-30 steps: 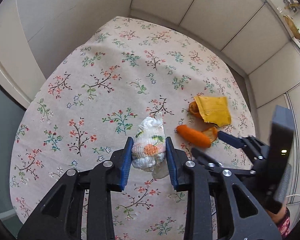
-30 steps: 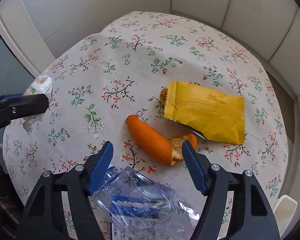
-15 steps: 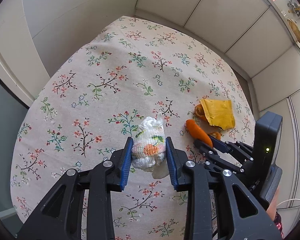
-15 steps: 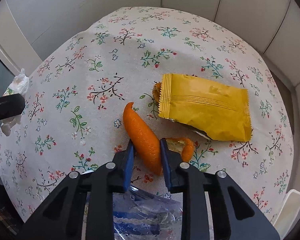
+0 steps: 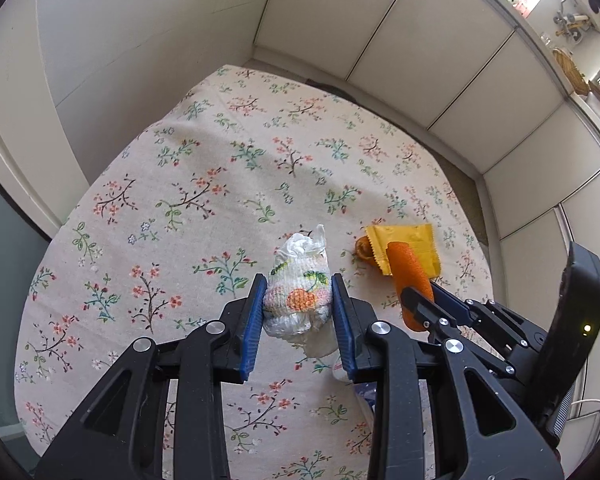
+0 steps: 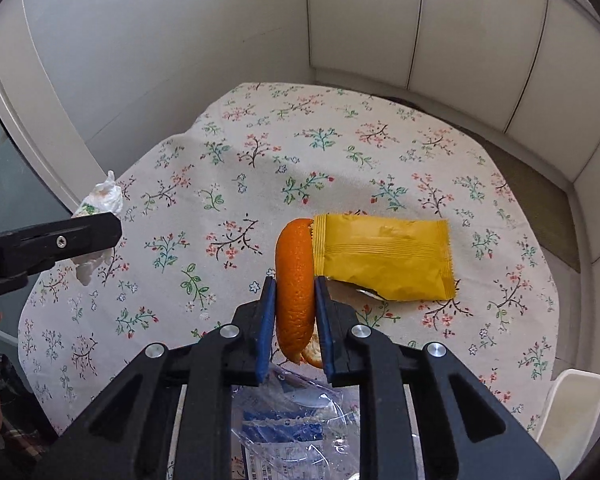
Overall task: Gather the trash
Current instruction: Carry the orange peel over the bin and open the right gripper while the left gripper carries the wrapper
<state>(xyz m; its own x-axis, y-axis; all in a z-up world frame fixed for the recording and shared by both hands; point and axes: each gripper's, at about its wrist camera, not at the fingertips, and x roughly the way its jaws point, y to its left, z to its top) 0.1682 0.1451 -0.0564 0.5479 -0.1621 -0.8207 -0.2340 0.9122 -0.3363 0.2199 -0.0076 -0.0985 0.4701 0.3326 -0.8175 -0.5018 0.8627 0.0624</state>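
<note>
Your left hand-held gripper is clamped on a crumpled white tissue wad printed with an orange fruit and green leaves; the blue pads press both its sides and it hangs clear above the worktop, which is covered in a floral cloth. From the right wrist view, that same wad shows at 9 o'clock, sticking out behind the dark finger of your left tool.

Your right hand-held gripper is closed around a long orange peel, which stands nearly upright between the pads, its tip pointing toward 12 o'clock. In the left wrist view the peel sits at 3 o'clock of the wad, pinched in the right tool's fingers.

A yellow snack wrapper lies flat on the cloth, just beside the peel at its 3 o'clock. A smaller scrap of peel peeks out below the pads. Under the right tool, at 6 o'clock, lies a clear plastic bag with blue printing. A white container rim shows at 4 o'clock near the worktop edge.
</note>
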